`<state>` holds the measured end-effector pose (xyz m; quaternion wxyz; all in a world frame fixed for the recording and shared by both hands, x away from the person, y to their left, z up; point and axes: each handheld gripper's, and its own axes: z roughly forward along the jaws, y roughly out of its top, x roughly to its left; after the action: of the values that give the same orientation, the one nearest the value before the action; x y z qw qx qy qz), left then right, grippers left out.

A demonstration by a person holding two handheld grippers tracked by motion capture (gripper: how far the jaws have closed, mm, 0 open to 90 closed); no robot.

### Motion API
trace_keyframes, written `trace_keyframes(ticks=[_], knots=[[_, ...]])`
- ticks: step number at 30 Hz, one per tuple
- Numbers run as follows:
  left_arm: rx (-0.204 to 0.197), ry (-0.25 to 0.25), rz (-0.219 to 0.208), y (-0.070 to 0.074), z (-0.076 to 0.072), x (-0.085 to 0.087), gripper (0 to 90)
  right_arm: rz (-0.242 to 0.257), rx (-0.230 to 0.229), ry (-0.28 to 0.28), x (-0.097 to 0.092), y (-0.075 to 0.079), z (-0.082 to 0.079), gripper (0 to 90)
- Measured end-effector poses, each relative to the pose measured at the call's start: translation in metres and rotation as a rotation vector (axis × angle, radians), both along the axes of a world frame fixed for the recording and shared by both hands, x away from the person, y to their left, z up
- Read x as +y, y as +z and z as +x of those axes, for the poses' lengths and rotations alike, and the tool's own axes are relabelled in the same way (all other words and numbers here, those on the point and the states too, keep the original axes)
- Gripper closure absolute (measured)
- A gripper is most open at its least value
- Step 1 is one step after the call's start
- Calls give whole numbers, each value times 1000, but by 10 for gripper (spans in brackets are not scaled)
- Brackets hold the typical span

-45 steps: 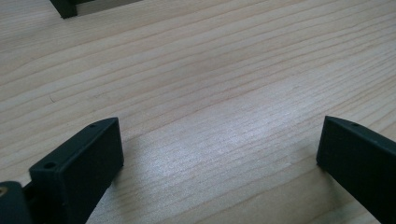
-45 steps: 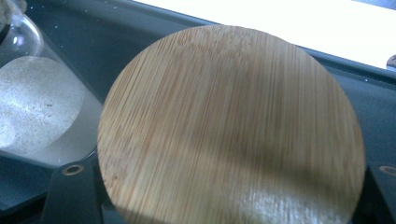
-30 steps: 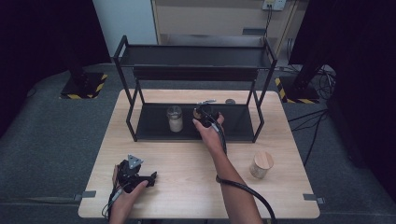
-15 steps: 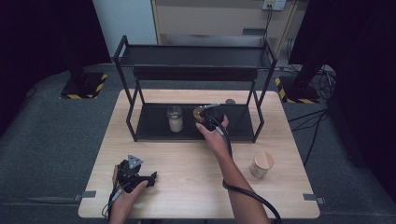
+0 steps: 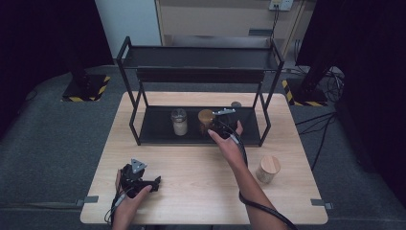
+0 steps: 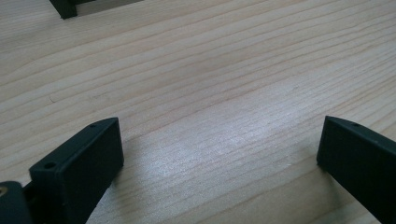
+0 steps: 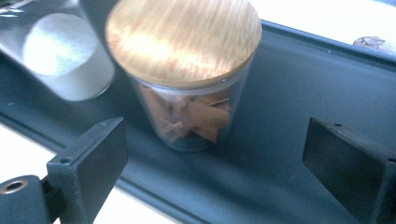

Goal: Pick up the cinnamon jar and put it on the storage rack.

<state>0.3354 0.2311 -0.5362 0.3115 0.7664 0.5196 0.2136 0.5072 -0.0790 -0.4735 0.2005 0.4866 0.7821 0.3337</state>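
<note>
A: Two jars stand on the bottom shelf of the black rack [image 5: 143, 120]. Which one is in play?

B: The jar with the wooden lid [image 7: 184, 70], the one with brown pieces inside. It stands upright on the dark shelf, towards the middle, just beside a jar of white powder [image 7: 65, 56].

A: Is it held?

B: No. The right gripper [image 7: 215, 154] has just been opening, and its jaws are spread wide. In the right gripper view the jar stands beyond them, a little past the tips, and neither jaw touches the glass. From above, that gripper sits at the shelf's front edge just to the right of the jar.

A: And the other hand?

B: The left gripper [image 6: 219, 154] rests low over the bare wooden table [image 6: 210, 70] near its front left corner, well apart from the rack. Its jaws are spread too, with nothing between them but tabletop.

A: Anything else on the table?

B: A third jar with a wooden lid [image 5: 267, 168] stands on the right side, in front of the rack. A small dark round thing [image 5: 236, 104] sits behind the shelf; I cannot tell what it is.
</note>
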Motion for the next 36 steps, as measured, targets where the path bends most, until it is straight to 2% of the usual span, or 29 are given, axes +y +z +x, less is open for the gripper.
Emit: trace_keyframes(ticks=[3, 5, 9, 22, 36], knots=[[0, 1, 0, 0, 0, 0, 0, 2, -6, 18, 0, 6, -5, 48], [0, 1, 0, 0, 0, 0, 0, 20, -7, 19, 0, 10, -8, 48], [0, 1, 0, 0, 0, 0, 0, 16, -22, 25, 1, 19, -10, 47], [0, 4, 0, 0, 0, 0, 0, 13, -32, -2, -1, 36, -3, 54], [0, 5, 0, 0, 0, 0, 0, 10, -54, 8, 1, 55, -6, 51]])
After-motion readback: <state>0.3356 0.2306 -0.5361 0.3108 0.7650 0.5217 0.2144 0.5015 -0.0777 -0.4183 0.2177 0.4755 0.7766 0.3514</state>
